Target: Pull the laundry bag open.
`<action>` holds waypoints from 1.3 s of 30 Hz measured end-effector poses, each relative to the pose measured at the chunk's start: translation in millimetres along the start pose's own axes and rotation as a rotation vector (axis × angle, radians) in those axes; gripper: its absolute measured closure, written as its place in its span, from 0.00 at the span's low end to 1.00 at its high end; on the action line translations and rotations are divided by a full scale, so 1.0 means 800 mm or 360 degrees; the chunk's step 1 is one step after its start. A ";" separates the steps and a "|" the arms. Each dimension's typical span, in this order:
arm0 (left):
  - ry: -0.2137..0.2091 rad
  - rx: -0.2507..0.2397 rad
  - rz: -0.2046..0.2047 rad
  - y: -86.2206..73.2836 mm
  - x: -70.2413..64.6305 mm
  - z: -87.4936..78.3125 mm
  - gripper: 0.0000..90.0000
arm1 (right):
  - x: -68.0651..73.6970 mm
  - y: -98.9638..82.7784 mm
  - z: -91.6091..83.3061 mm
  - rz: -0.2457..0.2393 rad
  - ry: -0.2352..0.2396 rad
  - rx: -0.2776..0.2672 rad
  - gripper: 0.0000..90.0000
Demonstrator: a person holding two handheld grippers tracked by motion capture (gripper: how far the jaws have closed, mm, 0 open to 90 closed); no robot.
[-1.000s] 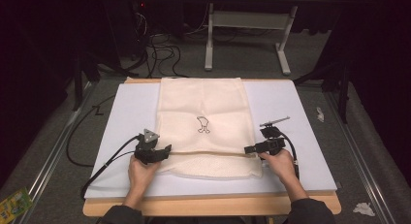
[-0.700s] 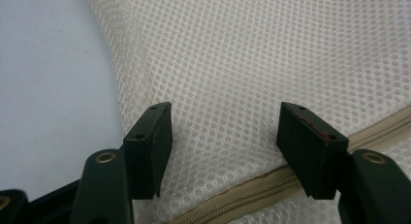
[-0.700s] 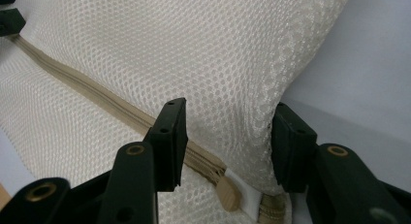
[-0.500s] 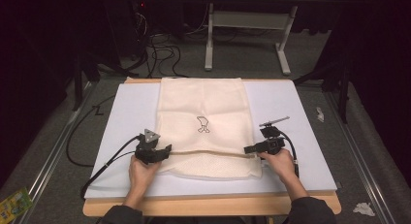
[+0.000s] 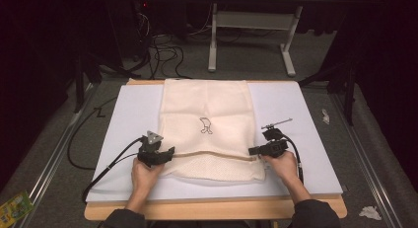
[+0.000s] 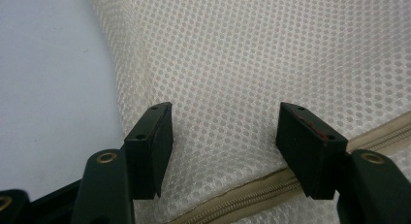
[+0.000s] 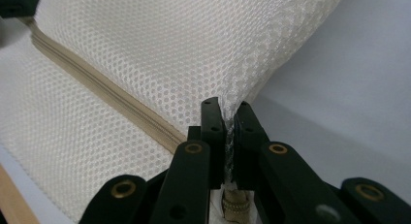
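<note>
A cream mesh bag with a small dark print lies flat on the white board, and its zipper runs across near the front. My left gripper is at the bag's left edge, and its jaws stand open over the mesh just above the zipper, with nothing pinched in that gripper. My right gripper is at the bag's right edge. Its jaws have just been closing and are now shut on a fold of mesh by the zipper's end, held in that gripper.
The board rests on a wooden table whose front edge is near me. Cables trail off the left side to the floor. A metal table frame stands behind. Paper scraps and a green packet lie on the floor.
Both hands and the bag stay where they were. The high view is too small to show any change in the jaws.
</note>
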State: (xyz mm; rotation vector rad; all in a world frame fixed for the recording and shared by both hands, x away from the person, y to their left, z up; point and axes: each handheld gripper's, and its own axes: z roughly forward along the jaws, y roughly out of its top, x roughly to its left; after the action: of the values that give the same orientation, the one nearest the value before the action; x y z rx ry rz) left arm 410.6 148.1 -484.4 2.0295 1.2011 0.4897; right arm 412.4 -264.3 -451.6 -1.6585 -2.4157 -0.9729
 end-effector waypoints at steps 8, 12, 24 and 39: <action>-0.0028 -0.0002 0.0003 0.000 0.003 -0.001 0.43 | 0.001 0.004 -0.023 -0.0009 0.0029 -0.0093 0.97; -0.0059 0.0007 -0.0011 0.003 0.007 -0.001 0.43 | 0.005 0.008 -0.030 -0.0029 0.0033 -0.0118 0.97; -0.0062 0.0031 -0.0037 0.008 0.011 -0.004 0.48 | 0.017 0.017 -0.046 -0.0084 0.0032 -0.0175 0.97; -0.0240 0.0024 0.0071 0.038 -0.037 -0.014 0.54 | 0.034 0.022 -0.044 -0.0169 -0.0068 -0.0130 0.97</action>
State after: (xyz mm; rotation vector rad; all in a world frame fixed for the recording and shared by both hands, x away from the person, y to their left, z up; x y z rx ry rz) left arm 407.1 117.4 -453.3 2.0701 1.0744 0.3429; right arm 405.9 -256.4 -405.4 -1.6061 -2.5484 -1.0752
